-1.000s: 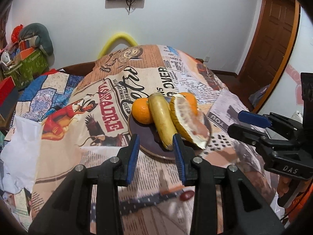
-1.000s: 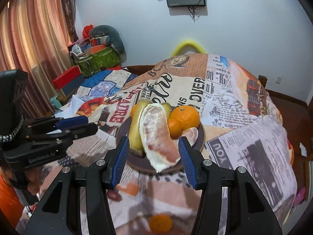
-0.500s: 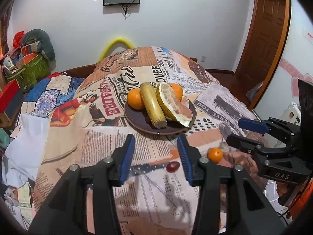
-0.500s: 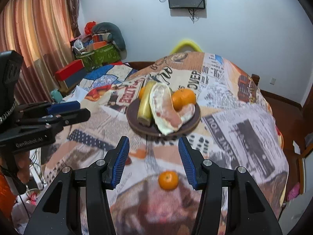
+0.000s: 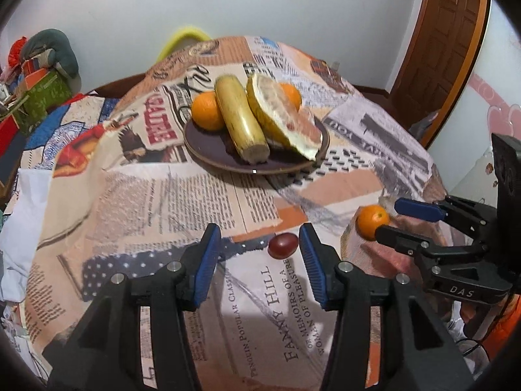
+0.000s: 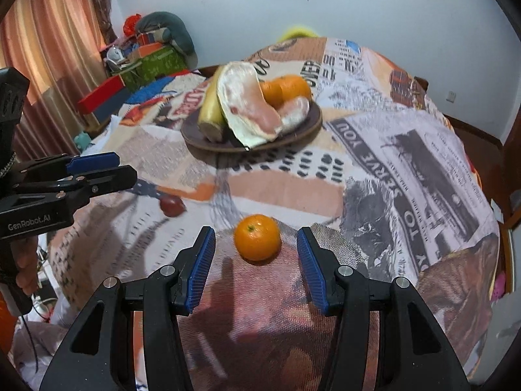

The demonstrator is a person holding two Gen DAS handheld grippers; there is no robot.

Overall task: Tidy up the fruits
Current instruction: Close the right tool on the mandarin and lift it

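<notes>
Both grippers have drawn back from the dark round plate (image 5: 208, 150) toward two loose fruits.

Right gripper (image 6: 256, 254) hangs released around the small dimpled orange mandarin (image 6: 257, 241); left gripper (image 5: 257, 254), also released, frames the glossy dark-red oval fruit (image 5: 283, 245) on the newsprint-patterned cloth (image 5: 162, 202), likely readying pickups.

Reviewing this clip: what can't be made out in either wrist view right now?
- Plate far side, both views: hidden behind banana and pomelo.
- Small dark red fruit, right wrist: blurred, type unclear.
- Loose orange, left wrist: near side covered by right gripper's finger.
</notes>
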